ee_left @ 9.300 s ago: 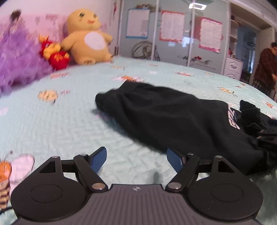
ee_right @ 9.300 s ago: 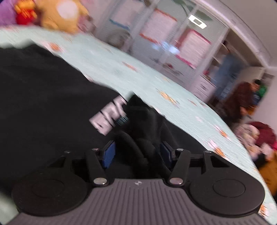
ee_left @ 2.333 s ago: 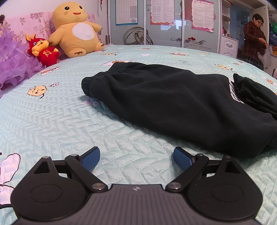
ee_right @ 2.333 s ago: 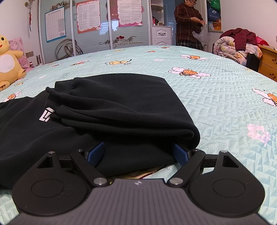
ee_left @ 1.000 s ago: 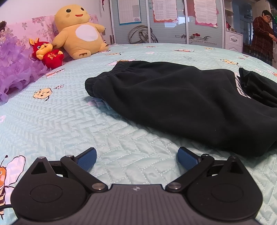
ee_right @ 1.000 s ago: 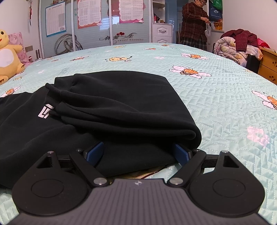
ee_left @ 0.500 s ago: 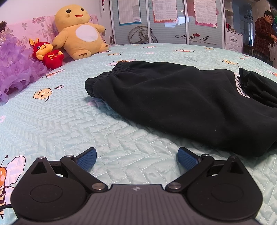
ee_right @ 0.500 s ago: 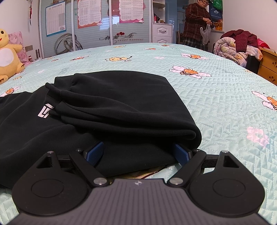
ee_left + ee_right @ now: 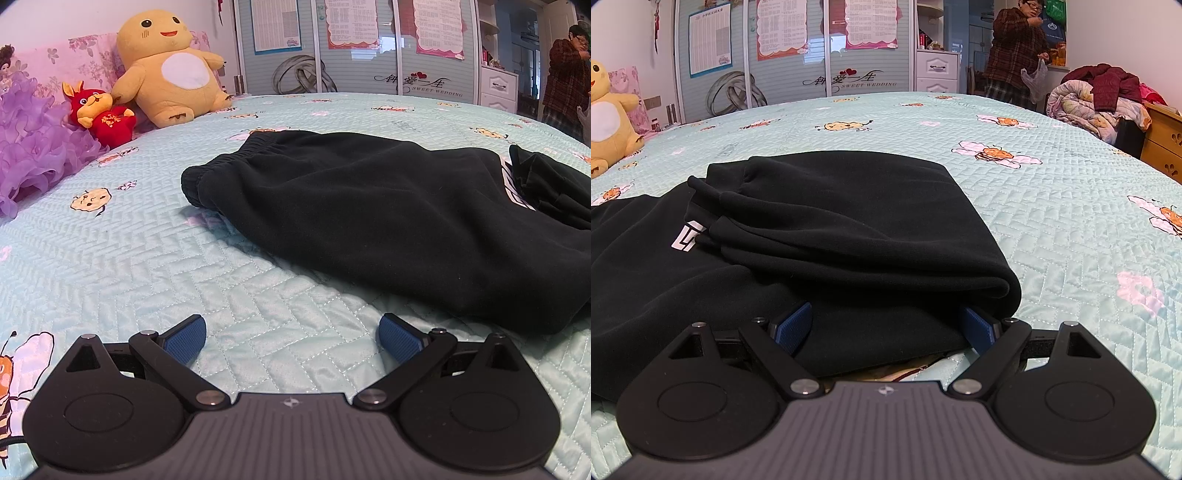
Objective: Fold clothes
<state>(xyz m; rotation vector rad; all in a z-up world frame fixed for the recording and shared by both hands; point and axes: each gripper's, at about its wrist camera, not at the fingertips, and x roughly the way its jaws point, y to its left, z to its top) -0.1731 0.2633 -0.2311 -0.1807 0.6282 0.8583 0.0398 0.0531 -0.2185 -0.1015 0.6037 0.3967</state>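
Observation:
Black trousers (image 9: 369, 214) lie on the light green bedspread (image 9: 110, 258), with the elastic waistband (image 9: 221, 170) at the left in the left wrist view. The leg end (image 9: 849, 221) lies folded back over the part with the white logo (image 9: 687, 236). My left gripper (image 9: 291, 332) is open over bare bedspread, a little short of the trousers. My right gripper (image 9: 884, 326) stands wide open at the folded edge. Black cloth lies between its blue pads (image 9: 792, 325) and partly covers the right one.
A yellow plush toy (image 9: 170, 70), a red plush (image 9: 101, 114) and purple ruffles (image 9: 33, 147) sit at the bed's far left. A person (image 9: 1015, 55) stands beyond the bed by the drawers. Piled bedding (image 9: 1097, 99) and a wooden cabinet (image 9: 1163, 147) are at the right.
Over the last second both grippers and the trousers kept still; only the person at the back moved their hands. Since the oldest frames, the leg end has come to rest folded over the trousers.

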